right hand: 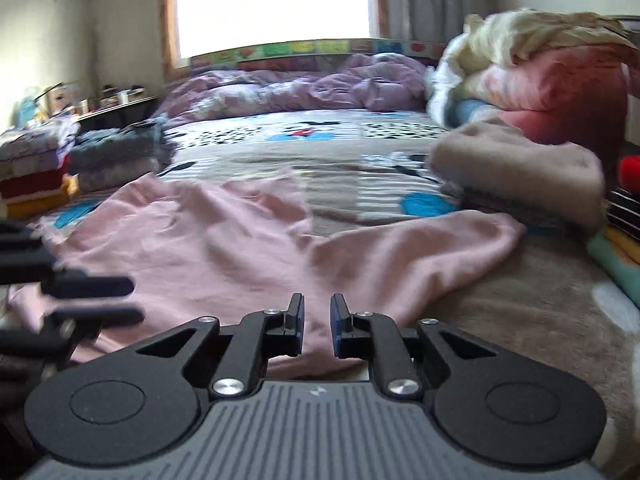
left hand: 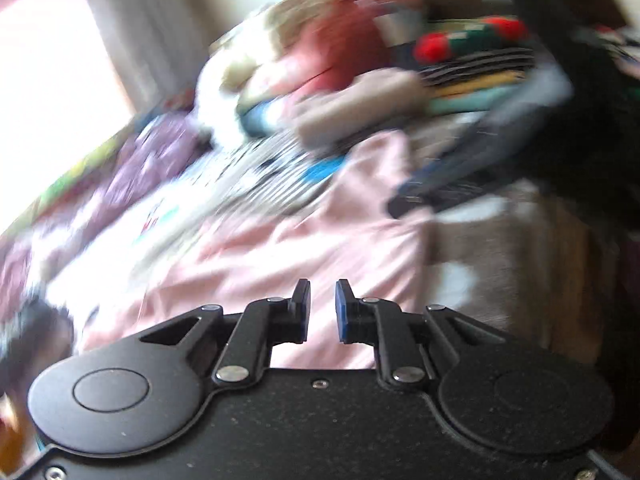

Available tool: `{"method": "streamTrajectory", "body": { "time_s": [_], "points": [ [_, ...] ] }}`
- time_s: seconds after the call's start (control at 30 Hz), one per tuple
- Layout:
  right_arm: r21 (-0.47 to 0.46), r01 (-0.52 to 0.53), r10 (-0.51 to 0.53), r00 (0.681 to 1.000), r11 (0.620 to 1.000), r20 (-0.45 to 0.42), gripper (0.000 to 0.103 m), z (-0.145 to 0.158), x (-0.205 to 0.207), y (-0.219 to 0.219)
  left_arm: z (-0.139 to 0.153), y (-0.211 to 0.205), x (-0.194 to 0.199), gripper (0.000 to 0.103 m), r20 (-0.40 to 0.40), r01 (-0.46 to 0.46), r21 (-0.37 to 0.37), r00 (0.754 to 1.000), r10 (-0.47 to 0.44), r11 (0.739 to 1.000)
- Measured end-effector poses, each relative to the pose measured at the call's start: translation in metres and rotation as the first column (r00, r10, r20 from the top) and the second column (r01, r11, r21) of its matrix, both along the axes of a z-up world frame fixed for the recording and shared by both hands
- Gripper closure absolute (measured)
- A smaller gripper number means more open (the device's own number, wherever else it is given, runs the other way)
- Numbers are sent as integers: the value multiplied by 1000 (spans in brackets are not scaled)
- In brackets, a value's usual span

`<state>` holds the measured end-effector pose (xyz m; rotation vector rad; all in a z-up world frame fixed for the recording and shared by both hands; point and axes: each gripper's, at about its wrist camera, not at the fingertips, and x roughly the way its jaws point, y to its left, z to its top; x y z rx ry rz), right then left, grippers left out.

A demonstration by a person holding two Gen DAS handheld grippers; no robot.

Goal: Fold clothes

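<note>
A pink garment (right hand: pixel 224 240) lies spread and wrinkled on the bed, with one part stretching to the right. My right gripper (right hand: pixel 317 304) hovers over its near edge, open by a small gap, nothing between its fingers. The left gripper (right hand: pixel 132 298) enters the right wrist view from the left, low over the garment's left side, its fingers apart. The left wrist view is motion-blurred; there the left gripper (left hand: pixel 323 290) is open above the pink garment (left hand: pixel 280 256), holding nothing.
A tall pile of unfolded clothes (right hand: pixel 540 92) rises at the right, a beige fleece item (right hand: pixel 516 168) at its foot. Folded stacks (right hand: pixel 36 176) sit at the left. A purple duvet (right hand: pixel 288 88) lies at the far end under the window. A patterned sheet (right hand: pixel 344 152) covers the bed.
</note>
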<state>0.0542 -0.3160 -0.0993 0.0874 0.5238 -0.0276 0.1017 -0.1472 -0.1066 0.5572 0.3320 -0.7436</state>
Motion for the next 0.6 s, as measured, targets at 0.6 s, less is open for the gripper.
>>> {"method": "streamTrajectory", "body": {
  "time_s": [0.6],
  "points": [
    [25,74,-71,994,997,-88,87,-36,-30,10,-49,-14,-20,88,-38,115,50,993,-113,992]
  ]
}}
